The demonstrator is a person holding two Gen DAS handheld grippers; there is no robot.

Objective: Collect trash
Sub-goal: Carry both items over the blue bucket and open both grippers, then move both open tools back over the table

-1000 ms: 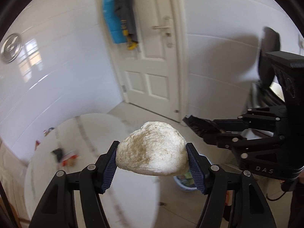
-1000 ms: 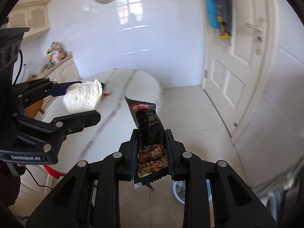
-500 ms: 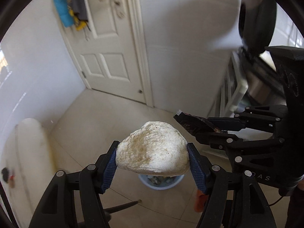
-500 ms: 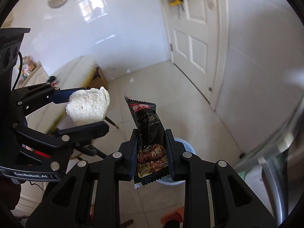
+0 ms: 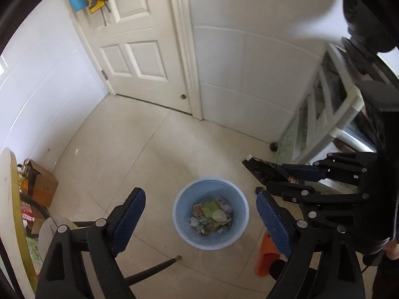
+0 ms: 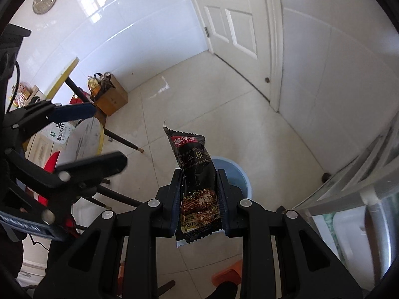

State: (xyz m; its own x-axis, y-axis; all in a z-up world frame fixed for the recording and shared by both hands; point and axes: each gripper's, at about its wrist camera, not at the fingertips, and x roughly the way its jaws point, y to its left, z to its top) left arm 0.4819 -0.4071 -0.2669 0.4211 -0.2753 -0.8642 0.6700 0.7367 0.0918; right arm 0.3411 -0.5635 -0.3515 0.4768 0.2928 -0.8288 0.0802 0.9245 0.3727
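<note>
My left gripper [image 5: 199, 214] is open and empty, held above a light blue trash bin [image 5: 211, 213] on the floor that holds several wrappers and scraps. The bin sits between the blue pads [image 5: 127, 219]. My right gripper [image 6: 199, 194] is shut on a black sauce packet [image 6: 194, 174], upright between the jaws. The bin's rim [image 6: 237, 174] shows behind the packet. The right gripper with the packet [image 5: 264, 172] also shows at the right of the left wrist view. The left gripper [image 6: 94, 139] shows open at the left of the right wrist view.
A white door [image 5: 134, 44] and tiled walls close the far side. A cardboard box [image 5: 42, 186] and a table edge [image 5: 10, 199] are at the left. An orange slipper [image 5: 266, 259] lies right of the bin. A white rack [image 5: 331, 114] stands at the right.
The left gripper has opened and the white crumpled lump is gone from it. Both grippers have tilted down over the bin. The right gripper still holds the packet.
</note>
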